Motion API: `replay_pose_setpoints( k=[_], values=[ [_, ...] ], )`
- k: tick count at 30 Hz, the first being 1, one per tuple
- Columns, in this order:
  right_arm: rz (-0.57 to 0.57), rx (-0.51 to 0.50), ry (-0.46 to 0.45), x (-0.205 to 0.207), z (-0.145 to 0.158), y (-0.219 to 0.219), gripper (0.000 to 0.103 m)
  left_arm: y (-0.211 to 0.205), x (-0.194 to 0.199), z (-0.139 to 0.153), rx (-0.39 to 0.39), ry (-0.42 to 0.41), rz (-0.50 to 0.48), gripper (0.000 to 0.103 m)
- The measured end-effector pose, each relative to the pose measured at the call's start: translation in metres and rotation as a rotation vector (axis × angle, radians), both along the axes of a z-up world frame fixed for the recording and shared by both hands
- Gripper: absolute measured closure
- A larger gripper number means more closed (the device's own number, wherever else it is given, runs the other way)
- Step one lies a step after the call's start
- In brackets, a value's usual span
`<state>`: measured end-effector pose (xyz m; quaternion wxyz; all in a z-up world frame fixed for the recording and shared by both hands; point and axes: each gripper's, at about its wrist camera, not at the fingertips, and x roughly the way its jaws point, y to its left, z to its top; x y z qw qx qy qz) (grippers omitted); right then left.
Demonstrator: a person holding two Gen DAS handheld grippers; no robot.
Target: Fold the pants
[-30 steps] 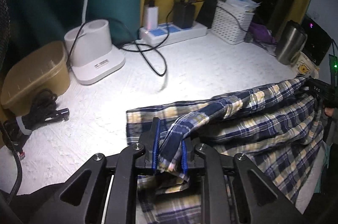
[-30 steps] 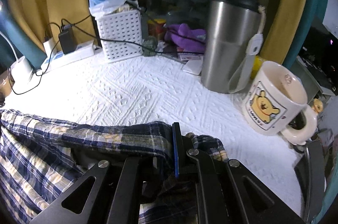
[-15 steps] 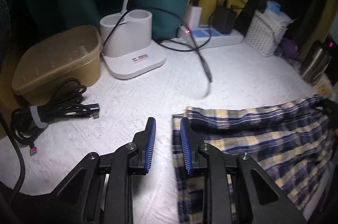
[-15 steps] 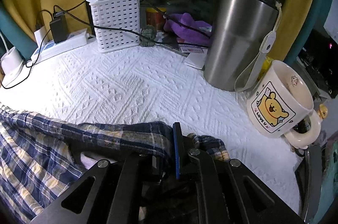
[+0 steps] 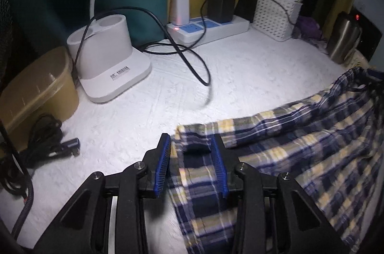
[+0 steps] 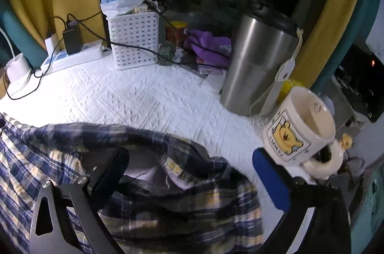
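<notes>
The blue, white and yellow plaid pants (image 5: 288, 148) lie on the white textured cloth, leg ends toward the left, waistband to the right. My left gripper (image 5: 192, 146) is open, its blue-padded jaws straddling the corner of the leg end without gripping it. In the right wrist view the waistband end of the pants (image 6: 172, 184) lies rumpled between the jaws of my right gripper (image 6: 189, 165), which is wide open and holds nothing.
At the back stand a white charger base (image 5: 110, 57), a power strip (image 5: 208, 28) with plugs and a loose black cable (image 5: 192, 64), a white basket (image 6: 134, 38). A tan box (image 5: 36, 95) and coiled cable (image 5: 43, 141) sit left. A steel tumbler (image 6: 259, 64) and bear mug (image 6: 300, 129) stand right.
Both grippers let go of the pants. The left opened about half a second ago and now straddles the leg-end corner; the right opened wide just now, dropping the waistband onto the cloth.
</notes>
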<state>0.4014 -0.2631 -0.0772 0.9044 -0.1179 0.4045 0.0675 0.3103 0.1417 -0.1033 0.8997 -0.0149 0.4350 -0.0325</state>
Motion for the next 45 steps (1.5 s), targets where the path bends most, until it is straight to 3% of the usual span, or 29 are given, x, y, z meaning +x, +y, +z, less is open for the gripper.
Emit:
replay_pose_setpoints(
  k=[7,13,17,23,26,33,45],
  values=[
    [-0.001,-0.002,-0.044,0.001,0.011,0.002,0.0,0.016,0.002,0.01,-0.021,-0.039,0.109,0.069],
    [0.099,0.014,0.015,-0.009,0.001,0.028,0.0,0.009,-0.015,0.024,-0.056,-0.04,0.032,0.059],
    [0.166,-0.003,0.071,-0.005,-0.02,0.057,0.0,-0.007,-0.013,0.017,-0.033,-0.005,-0.043,0.049],
    [0.116,-0.001,0.084,0.027,-0.032,0.071,0.0,-0.008,0.015,-0.003,0.028,0.056,0.015,0.047],
    [0.082,0.019,0.067,0.033,-0.025,0.066,0.0,-0.001,0.016,0.003,0.012,0.046,0.05,0.047],
    [0.09,0.025,0.045,0.01,-0.012,0.056,0.0,0.007,-0.022,0.013,-0.071,0.05,0.043,0.047],
    [0.104,0.032,0.044,-0.051,-0.012,0.047,0.0,0.003,-0.101,0.012,-0.136,0.075,0.075,0.047]
  ],
)
